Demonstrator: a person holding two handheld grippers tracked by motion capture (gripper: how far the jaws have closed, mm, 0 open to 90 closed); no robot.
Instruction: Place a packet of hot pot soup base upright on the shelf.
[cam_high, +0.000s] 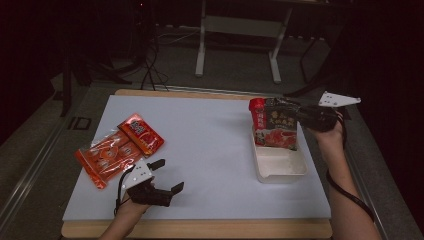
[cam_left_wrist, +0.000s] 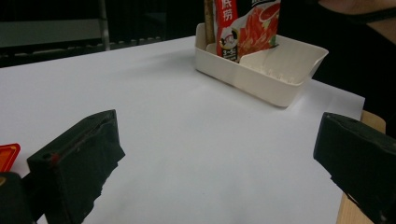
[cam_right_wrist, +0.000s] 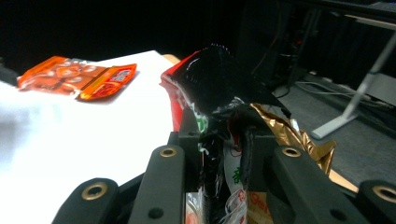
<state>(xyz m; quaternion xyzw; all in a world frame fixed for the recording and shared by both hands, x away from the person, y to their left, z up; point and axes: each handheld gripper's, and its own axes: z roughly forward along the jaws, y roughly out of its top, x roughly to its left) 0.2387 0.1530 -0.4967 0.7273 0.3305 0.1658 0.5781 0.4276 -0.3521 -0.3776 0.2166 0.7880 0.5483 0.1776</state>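
Observation:
A dark pouch with a red food picture (cam_high: 277, 130) stands upright at the far end of a white tray (cam_high: 280, 167), beside a slim red packet (cam_high: 257, 117). My right gripper (cam_high: 300, 116) comes in from the right and is shut on the pouch's top edge. In the right gripper view the jaws pinch the crumpled black top (cam_right_wrist: 215, 79), with my right gripper (cam_right_wrist: 224, 135) closed tight on it. My left gripper (cam_high: 168, 175) rests low near the mat's front left, open and empty. The left gripper view looks past my left gripper (cam_left_wrist: 217, 158) to the tray (cam_left_wrist: 280, 70) and pouch (cam_left_wrist: 252, 28).
Two orange-red snack packets lie on the white mat at the left, a small one (cam_high: 141, 132) and a larger clear-fronted one (cam_high: 105, 157). Gold foil (cam_right_wrist: 299, 135) shows behind the pinched pouch. A metal stand's legs (cam_high: 237, 45) are on the floor beyond the table.

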